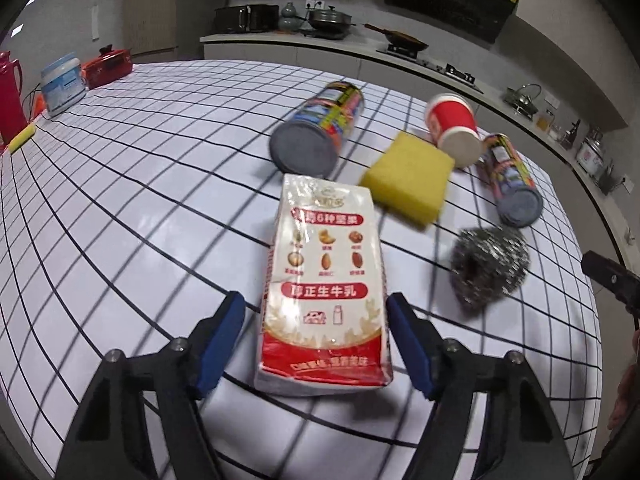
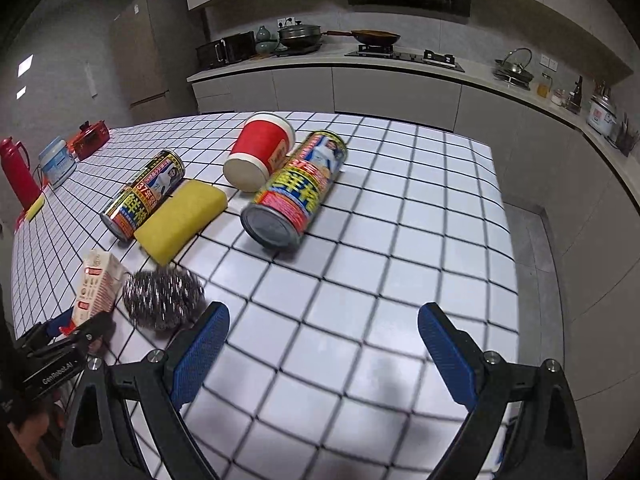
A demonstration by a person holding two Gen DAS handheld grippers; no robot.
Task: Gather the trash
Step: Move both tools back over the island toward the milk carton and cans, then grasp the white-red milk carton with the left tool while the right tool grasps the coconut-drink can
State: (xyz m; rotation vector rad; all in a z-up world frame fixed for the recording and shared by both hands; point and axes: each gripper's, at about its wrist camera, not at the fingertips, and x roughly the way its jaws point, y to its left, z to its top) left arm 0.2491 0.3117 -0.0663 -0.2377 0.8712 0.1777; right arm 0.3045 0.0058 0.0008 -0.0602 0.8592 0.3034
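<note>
My left gripper (image 1: 316,332) straddles the milk carton (image 1: 322,284), which lies flat on the checked tablecloth (image 1: 132,216). The right pad sits against the carton's edge; on the left a thin strip of cloth shows between pad and carton, so I am not clamped on it. The carton's base lies nearest me, close to the near table edge.

My right gripper (image 2: 324,344) hangs with its fingers spread wide over bare cloth, nothing between them. From there the right half of the table is free all the way to its far and right edges, beyond which the floor (image 2: 532,240) drops away.

Just right of the carton lies a steel scourer (image 1: 490,268), near but apart from it. Beyond that a yellow sponge (image 1: 408,184) lies close to the carton's far corner. Farther on, the first can (image 1: 316,132) lies on its side past the carton's top, and the second can (image 1: 512,180) lies beside a tipped red paper cup (image 1: 454,128) that touches it. To the left the cloth is open up to a red flask (image 1: 10,96) and a tub (image 1: 62,82) at the far left edge.
</note>
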